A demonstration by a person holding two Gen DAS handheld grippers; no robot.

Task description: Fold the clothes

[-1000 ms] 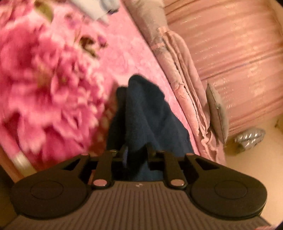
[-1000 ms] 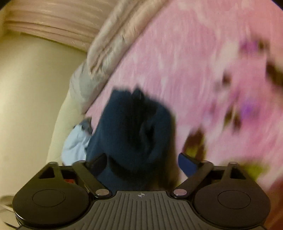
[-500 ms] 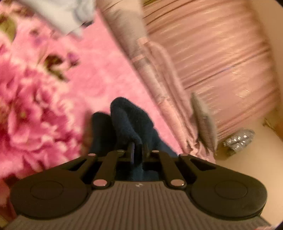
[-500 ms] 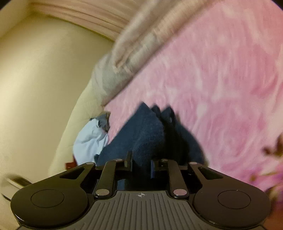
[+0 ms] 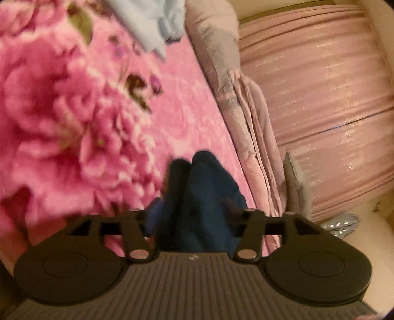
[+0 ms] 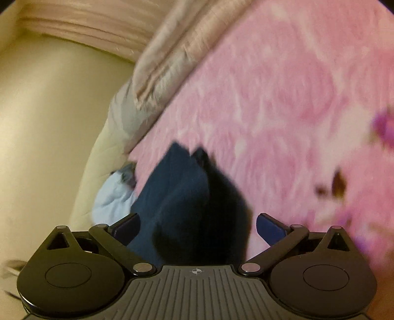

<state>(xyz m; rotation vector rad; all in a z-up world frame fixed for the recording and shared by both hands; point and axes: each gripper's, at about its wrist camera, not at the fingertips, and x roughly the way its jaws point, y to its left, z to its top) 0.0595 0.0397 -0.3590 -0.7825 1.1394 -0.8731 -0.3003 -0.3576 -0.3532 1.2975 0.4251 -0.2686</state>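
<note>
A dark blue garment [image 5: 204,187] lies bunched on the pink floral blanket [image 5: 73,110], close to the bed's edge. My left gripper [image 5: 190,213] is open, with its fingers spread on either side of the bunched cloth. In the right wrist view the same dark blue garment [image 6: 182,197] rises in two peaks on the pink blanket [image 6: 283,98]. My right gripper [image 6: 197,227] is wide open around it, and its blue pads do not press the cloth. The frames are blurred by motion.
A light blue cloth [image 5: 152,22] lies on the blanket further off and shows as the light blue cloth [image 6: 110,199] at the bed's edge. A pinkish-grey quilt [image 5: 221,61] hangs along the edge over a ruffled pink skirt [image 5: 320,98]. A silver object [image 5: 342,221] sits on the cream floor [image 6: 49,123].
Half a second ago both grippers were shut on the dark blue garment. Both have now opened and let it go, and it rests bunched on the blanket.
</note>
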